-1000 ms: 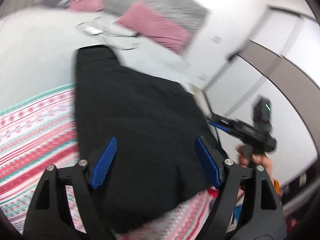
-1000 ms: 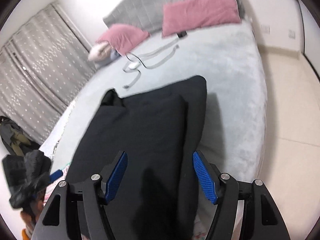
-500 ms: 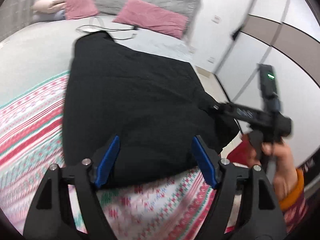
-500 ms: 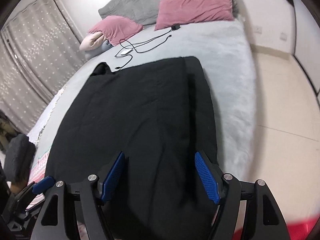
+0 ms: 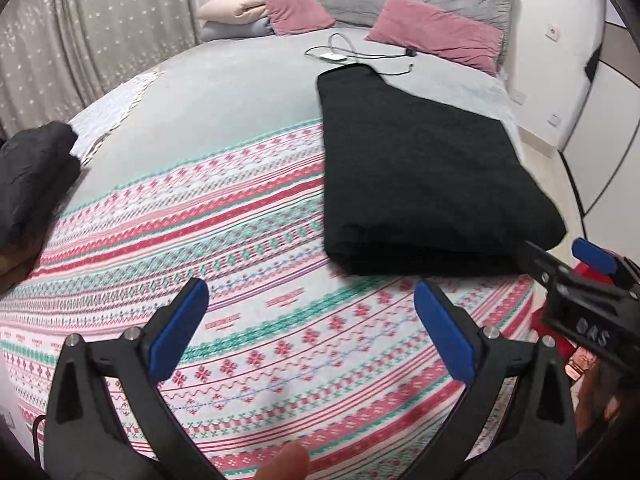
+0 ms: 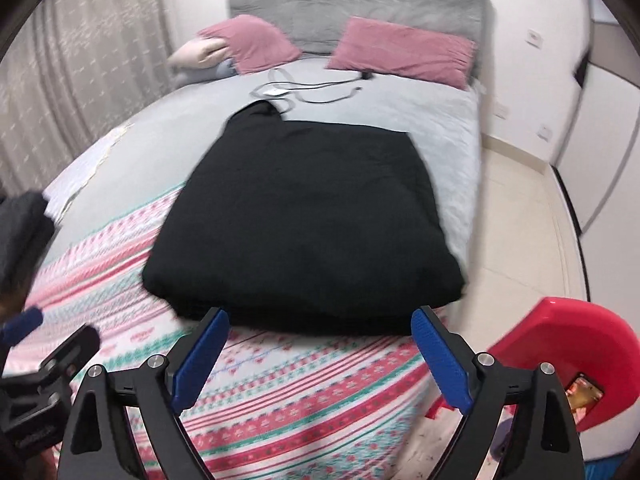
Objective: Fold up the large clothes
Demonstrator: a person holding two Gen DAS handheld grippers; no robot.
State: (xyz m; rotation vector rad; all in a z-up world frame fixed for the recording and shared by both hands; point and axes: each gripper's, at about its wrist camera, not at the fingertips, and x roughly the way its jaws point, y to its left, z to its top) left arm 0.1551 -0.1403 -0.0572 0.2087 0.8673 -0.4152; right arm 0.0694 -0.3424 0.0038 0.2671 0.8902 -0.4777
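We're hovering w/ both hands empty: left gripper [image 5: 308, 320] and right gripper [image 6: 320, 344] spread wide. Black garment [image 6: 304, 216] lies folded on the bed [image 6: 280, 392], near edge facing us. Risk: pinching only the top layer, so the fold slides apart.

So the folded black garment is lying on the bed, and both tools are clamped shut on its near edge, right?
Not quite. The folded black garment does lie on the bed, but both tools are open and empty. The right wrist view shows the right tool short of the near edge; the left wrist view shows the left tool over the patterned blanket.
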